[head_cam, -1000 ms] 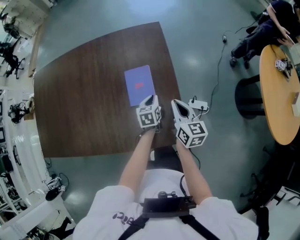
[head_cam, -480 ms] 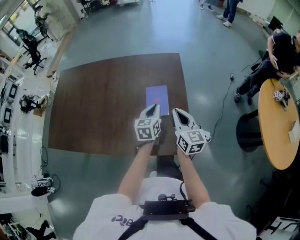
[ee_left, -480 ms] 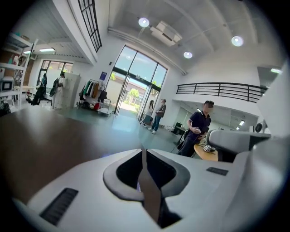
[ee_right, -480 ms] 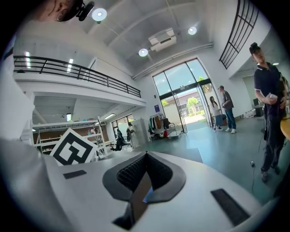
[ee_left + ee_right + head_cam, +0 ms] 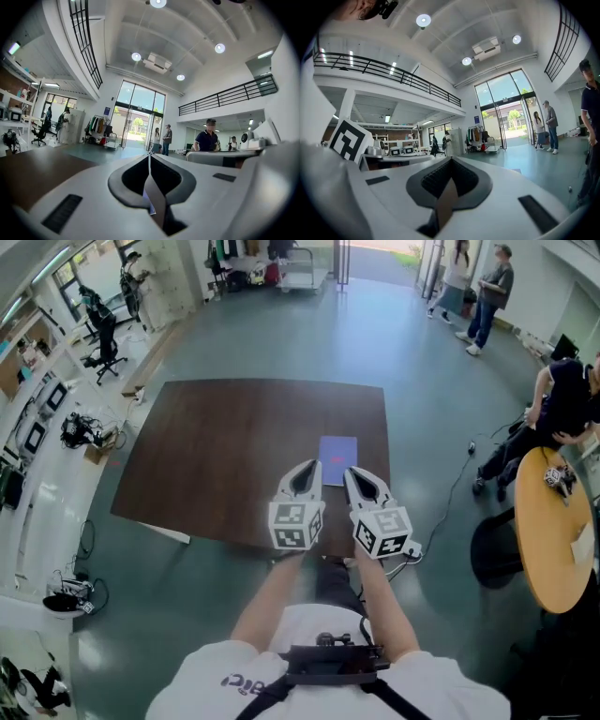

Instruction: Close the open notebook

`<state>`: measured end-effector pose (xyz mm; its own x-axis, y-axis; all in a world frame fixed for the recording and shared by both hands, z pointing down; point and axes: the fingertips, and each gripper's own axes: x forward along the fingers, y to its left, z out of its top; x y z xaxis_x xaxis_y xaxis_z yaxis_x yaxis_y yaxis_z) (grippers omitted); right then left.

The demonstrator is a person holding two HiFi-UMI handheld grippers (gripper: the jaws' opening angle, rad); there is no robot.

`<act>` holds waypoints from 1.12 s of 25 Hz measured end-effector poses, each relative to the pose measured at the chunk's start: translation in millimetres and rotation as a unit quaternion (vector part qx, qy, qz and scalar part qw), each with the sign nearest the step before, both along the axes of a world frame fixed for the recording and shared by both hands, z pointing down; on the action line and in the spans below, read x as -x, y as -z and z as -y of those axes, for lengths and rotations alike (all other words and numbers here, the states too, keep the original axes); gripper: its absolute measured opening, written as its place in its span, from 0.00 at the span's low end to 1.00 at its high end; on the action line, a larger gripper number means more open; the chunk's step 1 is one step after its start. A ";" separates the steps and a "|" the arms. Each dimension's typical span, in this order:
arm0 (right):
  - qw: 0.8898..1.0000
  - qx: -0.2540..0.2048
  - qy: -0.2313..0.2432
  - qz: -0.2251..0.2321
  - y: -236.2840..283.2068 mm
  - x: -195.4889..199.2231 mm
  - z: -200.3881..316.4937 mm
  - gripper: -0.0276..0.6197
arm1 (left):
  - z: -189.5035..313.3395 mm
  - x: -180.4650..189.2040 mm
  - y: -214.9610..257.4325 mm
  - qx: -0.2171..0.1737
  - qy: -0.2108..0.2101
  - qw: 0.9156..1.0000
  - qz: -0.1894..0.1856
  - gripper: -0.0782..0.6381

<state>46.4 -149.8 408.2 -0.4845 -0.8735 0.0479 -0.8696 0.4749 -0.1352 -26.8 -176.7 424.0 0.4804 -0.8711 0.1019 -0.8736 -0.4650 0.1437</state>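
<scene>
Notebook (image 5: pixel 337 461) lies shut and flat on the desk (image 5: pixel 216 446), so the task looks done; left tongs (image 5: pixel 303 474) and right tongs (image 5: pixel 356 480) are both closed, empty, clear of it.

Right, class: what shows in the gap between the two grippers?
In the head view, the closed purple notebook's near end and bare table show between the left gripper and right gripper.
</scene>
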 end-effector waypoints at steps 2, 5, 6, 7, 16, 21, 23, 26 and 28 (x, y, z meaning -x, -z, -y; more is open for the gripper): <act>1.000 -0.004 0.001 -0.005 6.8 15.8 -7.5 0.05 | -11.5 17.5 9.9 -0.011 0.004 1.000 -0.005 0.12; 1.000 -0.014 -0.002 -0.018 12.6 32.6 -19.2 0.05 | -25.8 36.7 18.6 -0.021 0.007 1.000 -0.010 0.12; 1.000 -0.017 -0.002 -0.021 14.1 35.6 -23.2 0.05 | -29.7 40.0 20.4 -0.024 0.007 1.000 -0.010 0.12; 1.000 -0.021 -0.003 -0.023 15.5 37.6 -27.1 0.05 | -33.5 42.2 21.7 -0.025 0.007 1.000 -0.011 0.12; 0.999 -0.034 -0.027 -0.024 22.2 33.5 -51.6 0.05 | -61.3 36.7 18.9 -0.022 -0.013 1.000 -0.008 0.12; 0.998 -0.037 -0.034 -0.027 23.6 37.0 -61.3 0.05 | -70.2 37.5 22.9 -0.028 -0.021 0.999 -0.005 0.12; 0.998 -0.039 -0.036 -0.029 25.3 37.2 -63.6 0.05 | -71.9 36.0 24.6 -0.030 -0.026 0.999 -0.006 0.12; 0.998 -0.041 -0.039 -0.033 26.4 33.0 -65.8 0.05 | -73.0 31.0 26.0 -0.031 -0.030 0.999 -0.008 0.12; 0.998 -0.042 -0.042 -0.034 26.7 27.5 -67.0 0.05 | -73.6 26.3 26.1 -0.032 -0.032 0.999 -0.008 0.12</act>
<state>18.9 -82.8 381.5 -0.4083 -0.9128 0.0029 -0.9123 0.4080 -0.0367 -53.2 -103.0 397.9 0.5360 -0.8434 0.0384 -0.8400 -0.5281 0.1248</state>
